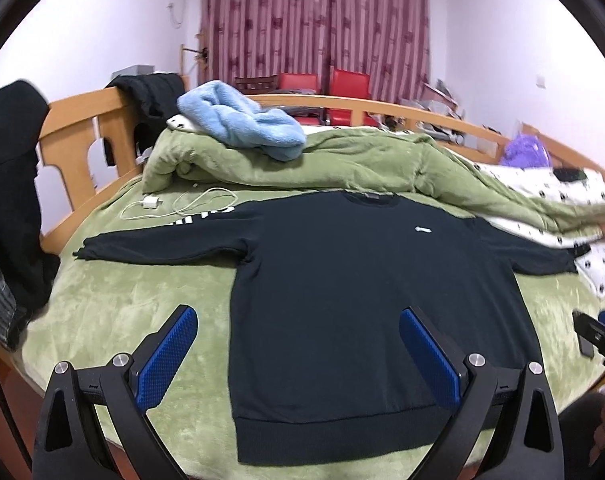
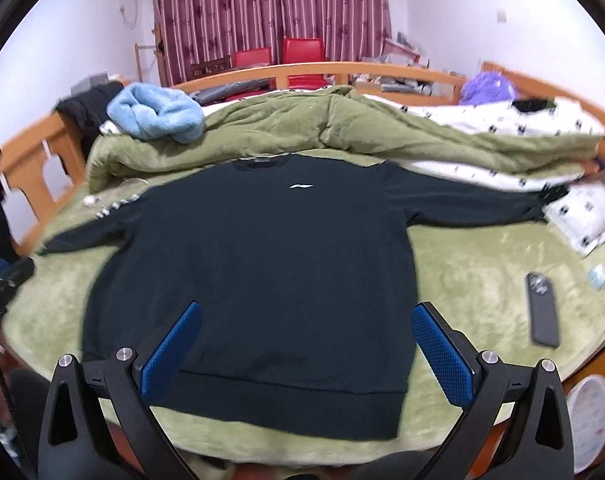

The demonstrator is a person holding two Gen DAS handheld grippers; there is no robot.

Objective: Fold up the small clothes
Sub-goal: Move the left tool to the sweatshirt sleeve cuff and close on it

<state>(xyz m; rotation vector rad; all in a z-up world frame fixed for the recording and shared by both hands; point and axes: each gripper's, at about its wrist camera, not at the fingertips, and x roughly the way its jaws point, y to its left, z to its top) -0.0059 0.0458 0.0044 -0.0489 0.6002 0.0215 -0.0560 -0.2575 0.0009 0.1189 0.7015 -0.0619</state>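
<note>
The dark sweatshirt [image 2: 254,264] lies flat on the bed [image 2: 470,280] ahead of both grippers' jaws, sleeves spread. It looks soft, limp and light; pinch a sleeve cuff or hem corner. Left gripper [image 1: 298,360] and right gripper [image 2: 306,356] gape wide, empty.

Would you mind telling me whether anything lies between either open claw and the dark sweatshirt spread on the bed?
Nothing visible does. The left claw and right claw both hang open over the sweatshirt. The phone lies off to the right on the blanket, and the charger cable sits beside the left sleeve.
</note>
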